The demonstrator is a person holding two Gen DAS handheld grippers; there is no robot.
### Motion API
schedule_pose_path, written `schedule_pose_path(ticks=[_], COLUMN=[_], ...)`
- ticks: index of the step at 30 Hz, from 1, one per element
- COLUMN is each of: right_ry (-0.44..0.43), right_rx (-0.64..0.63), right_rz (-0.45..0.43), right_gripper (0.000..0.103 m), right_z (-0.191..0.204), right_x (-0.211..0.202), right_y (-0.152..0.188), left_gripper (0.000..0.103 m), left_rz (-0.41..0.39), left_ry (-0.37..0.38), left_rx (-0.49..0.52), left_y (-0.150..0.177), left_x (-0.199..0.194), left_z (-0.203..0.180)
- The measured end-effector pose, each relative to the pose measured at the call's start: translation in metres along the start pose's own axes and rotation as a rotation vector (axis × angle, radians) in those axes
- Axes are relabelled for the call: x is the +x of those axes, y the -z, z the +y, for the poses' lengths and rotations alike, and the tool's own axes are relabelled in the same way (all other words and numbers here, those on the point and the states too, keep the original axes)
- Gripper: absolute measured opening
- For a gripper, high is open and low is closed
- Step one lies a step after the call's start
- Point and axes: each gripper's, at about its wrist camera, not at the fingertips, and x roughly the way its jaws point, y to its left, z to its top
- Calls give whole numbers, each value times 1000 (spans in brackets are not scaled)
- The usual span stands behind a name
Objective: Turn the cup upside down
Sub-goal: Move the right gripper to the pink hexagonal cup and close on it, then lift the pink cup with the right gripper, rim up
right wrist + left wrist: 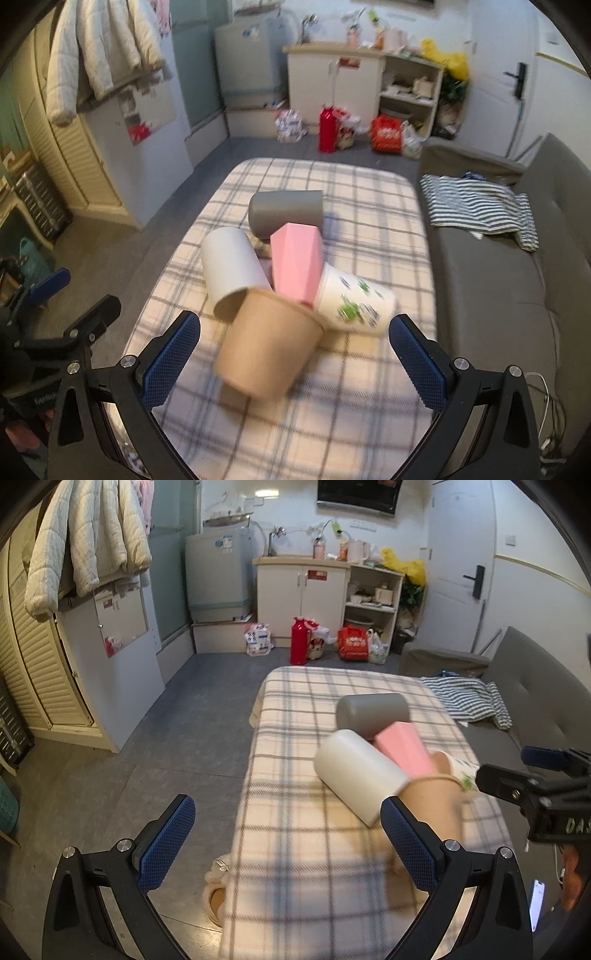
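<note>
Here, five cups lie bunched on the plaid tablecloth [354, 391]: a grey cup [286, 214] farthest, a white cup [234, 266], a pink cup [295, 264], a printed cup [352, 301], and nearest the brown paper cup [267, 341]. The brown cup lies tipped, mouth up and away, base toward the camera. The right gripper [293, 363] stands wide open around it, empty. The left gripper [286, 843] is wide open too, holding nothing.

A lived-in home: washing machine [218, 576], sink cabinet [301, 590], grey sofa [491, 280], jacket [88, 542] hanging.
</note>
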Motion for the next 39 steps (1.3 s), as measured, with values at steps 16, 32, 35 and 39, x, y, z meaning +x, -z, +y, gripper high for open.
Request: schedule_pose_path(ticks=[16, 32, 35, 39], right_ry=[-33, -43, -49, -56], right_rx=[-42, -5, 2, 5], right_rz=[304, 291, 230, 148], right_gripper=[81, 66, 66, 66], right_z=[-12, -14, -14, -11], right_x=[151, 151, 129, 91], right_y=[-63, -72, -81, -94], left_gripper=[103, 103, 103, 103], left_rz=[122, 129, 114, 83], left_ry=[-25, -40, -47, -50], left_rx=[-48, -41, -39, -29], left_y=[-5, -6, -8, -15], left_x=[89, 96, 85, 65], left_z=[29, 33, 30, 25])
